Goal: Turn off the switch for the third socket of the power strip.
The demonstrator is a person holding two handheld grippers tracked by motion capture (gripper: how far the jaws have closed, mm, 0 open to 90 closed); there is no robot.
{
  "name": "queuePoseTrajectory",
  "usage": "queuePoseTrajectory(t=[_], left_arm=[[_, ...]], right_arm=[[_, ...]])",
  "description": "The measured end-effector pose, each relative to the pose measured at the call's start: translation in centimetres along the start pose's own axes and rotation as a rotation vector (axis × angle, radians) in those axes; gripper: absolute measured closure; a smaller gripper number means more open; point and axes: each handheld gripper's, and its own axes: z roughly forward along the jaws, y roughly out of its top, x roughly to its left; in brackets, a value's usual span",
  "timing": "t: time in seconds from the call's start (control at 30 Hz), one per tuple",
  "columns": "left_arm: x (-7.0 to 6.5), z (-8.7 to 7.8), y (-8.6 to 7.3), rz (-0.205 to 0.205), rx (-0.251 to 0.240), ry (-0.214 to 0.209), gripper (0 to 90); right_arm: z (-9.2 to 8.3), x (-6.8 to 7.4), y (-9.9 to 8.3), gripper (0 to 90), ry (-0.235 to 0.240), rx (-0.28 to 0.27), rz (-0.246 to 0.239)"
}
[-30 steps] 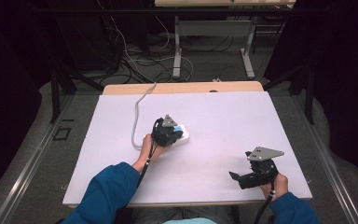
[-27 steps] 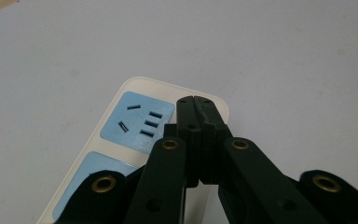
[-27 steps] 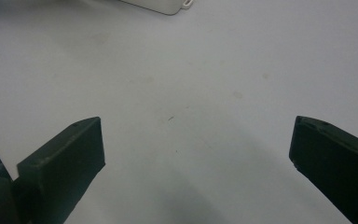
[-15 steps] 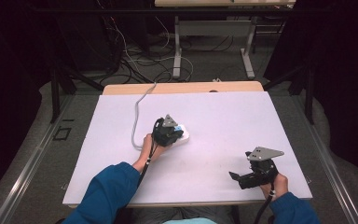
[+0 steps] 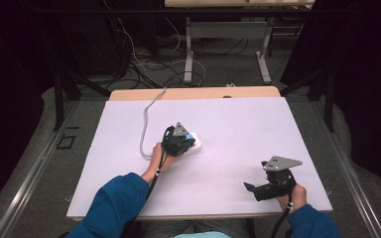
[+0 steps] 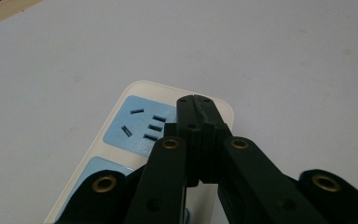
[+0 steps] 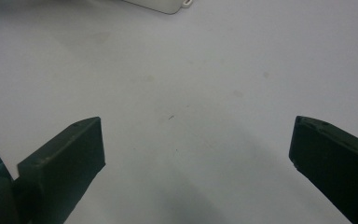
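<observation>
Power strip (image 6: 135, 140) at mid-desk (image 5: 238, 124): rigid, light, smooth plastic, best gripped across its long sides; left hand-held gripper (image 6: 196, 105) closed, empty, above it; right hand-held gripper (image 7: 196, 140) wide.

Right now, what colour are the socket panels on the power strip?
Light blue, set in a white power strip body. Clearest in the left gripper view.

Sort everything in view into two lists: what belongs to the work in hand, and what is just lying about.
In the job:
- white power strip with blue socket faces
- its grey cord
- left tool, jaws shut over the strip
- white table top

Lying about:
- right tool, jaws open, over bare table
- cables on the floor
- far table's legs
</observation>
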Motion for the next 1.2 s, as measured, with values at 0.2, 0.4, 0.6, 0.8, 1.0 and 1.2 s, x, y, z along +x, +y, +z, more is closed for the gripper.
queuePoseTrajectory(t=[0.2,0.4,0.6,0.8,1.0,1.2], left_arm=[[0.01,0.0,-0.04,0.003,-0.002,0.002,90.0],[0.0,0.02,-0.12,0.006,-0.005,0.004,90.0],[0.04,0.0,-0.15,0.01,-0.004,0.002,90.0],[-0.04,0.04,-0.27,0.015,-0.016,0.005,90.0],[-0.01,0.05,-0.34,0.022,-0.013,-0.003,90.0],[-0.18,0.1,-0.33,0.037,-0.013,0.003,90.0]], right_arm=[[0.0,0.03,0.02,2.7,0.001,0.006,0.0],[-0.01,-0.03,-0.01,2.7,0.005,0.006,0.0],[0.01,-0.04,-0.01,2.6,0.007,0.003,0.0],[-0.03,-0.03,-0.01,2.7,0.005,0.005,0.001],[0.05,0.01,-0.05,2.7,0.005,0.0,0.006],[0.03,-0.04,-0.08,2.7,0.001,0.001,0.006]])
